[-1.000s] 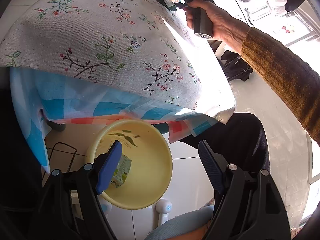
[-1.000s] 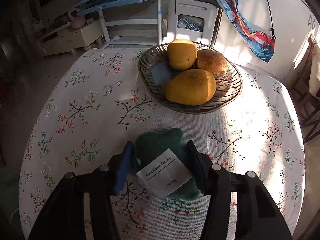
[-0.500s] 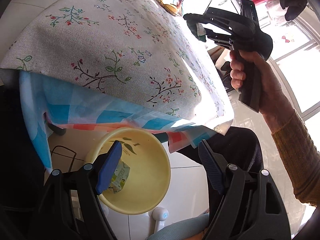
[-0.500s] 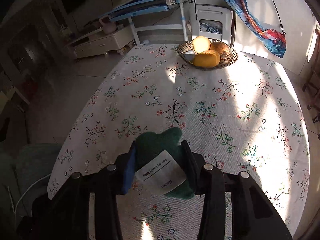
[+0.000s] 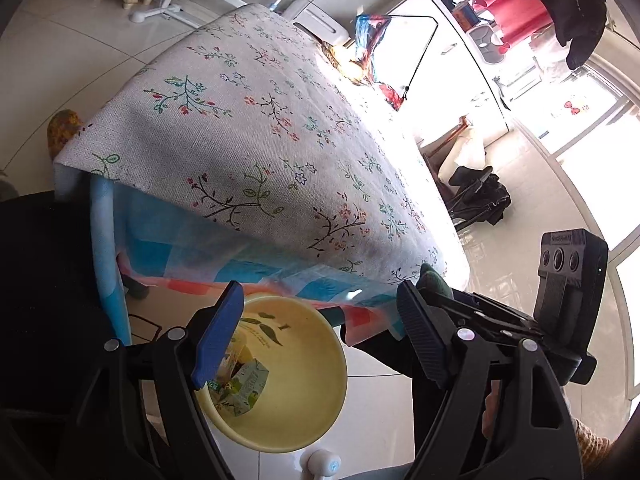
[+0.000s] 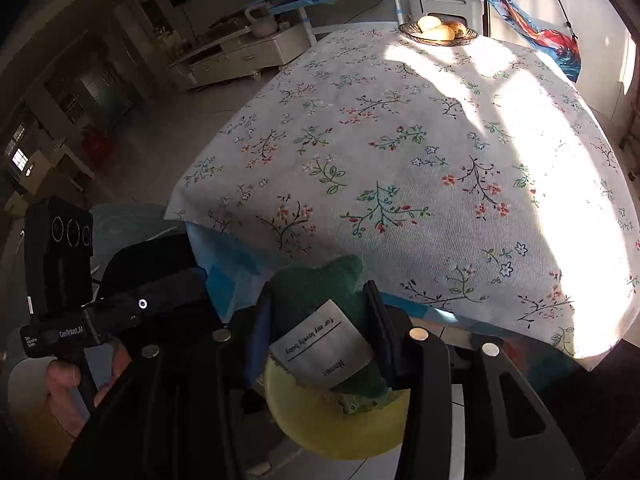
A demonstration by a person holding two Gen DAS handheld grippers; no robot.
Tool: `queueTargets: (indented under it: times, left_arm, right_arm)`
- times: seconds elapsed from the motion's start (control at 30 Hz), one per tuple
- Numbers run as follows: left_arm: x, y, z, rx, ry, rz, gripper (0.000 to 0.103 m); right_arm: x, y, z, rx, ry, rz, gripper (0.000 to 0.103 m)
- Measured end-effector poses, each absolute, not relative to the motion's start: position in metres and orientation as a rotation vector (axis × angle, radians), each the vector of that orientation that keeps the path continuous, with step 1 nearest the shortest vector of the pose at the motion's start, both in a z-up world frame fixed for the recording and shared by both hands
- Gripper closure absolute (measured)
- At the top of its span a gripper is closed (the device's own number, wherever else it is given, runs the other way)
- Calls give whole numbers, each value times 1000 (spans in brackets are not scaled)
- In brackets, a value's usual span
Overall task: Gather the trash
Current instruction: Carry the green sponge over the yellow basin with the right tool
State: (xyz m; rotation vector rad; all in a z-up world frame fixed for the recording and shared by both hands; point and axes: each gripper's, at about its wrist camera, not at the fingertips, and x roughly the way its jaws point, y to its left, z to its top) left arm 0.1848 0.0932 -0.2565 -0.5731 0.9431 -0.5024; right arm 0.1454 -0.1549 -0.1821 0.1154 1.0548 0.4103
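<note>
My right gripper (image 6: 320, 332) is shut on a dark green cloth piece (image 6: 316, 288) with a white paper tag (image 6: 324, 350). It holds it past the table's near edge, above a yellow basin (image 6: 340, 428). In the left wrist view the basin (image 5: 304, 392) sits on the floor below the table edge, with a crumpled green-and-white packet (image 5: 240, 388) inside. My left gripper (image 5: 316, 340) is open and empty above the basin. The right gripper's body (image 5: 500, 320) shows just behind my left gripper's right finger, with the green cloth (image 5: 434, 282) peeking out.
A round table with a floral cloth (image 6: 400, 152) fills the view, a blue checked cloth (image 5: 168, 248) hanging beneath it. A wire basket of fruit (image 6: 438, 34) stands at its far edge. White tiled floor lies around the table (image 5: 380, 412).
My right gripper carried the green cloth back from beside the fruit basket, across the table, to above the yellow basin. My left gripper stayed open over the basin.
</note>
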Motion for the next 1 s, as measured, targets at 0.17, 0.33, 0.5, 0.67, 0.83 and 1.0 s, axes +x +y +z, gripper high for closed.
queueTargets:
  times: [0.17,0.33,0.5,0.67,0.83,1.0]
  left_arm:
    - [181,85,-251,-499,944,-462,28]
    - [182,81,-251,-443,957,-403,28]
    - [181,80,-252,-410,965,-354,28]
    - [179,73,-248,-353,956,-321,28]
    - [174,63,-238,-282,930,-298,27]
    - [170,59,-232,-245,904,-283,27]
  right_arm:
    - [120,-157,-208,172,1086,406,59]
    - [113,-159,-228,210,1128,395,59]
    - [113,-152,-238,160,1155,396,57]
    - [114,-146,-243,122,1168,413,56]
    - [108,-155,-245,138,1167,414,56]
    - [101,-156,-246,140,1171,414,56]
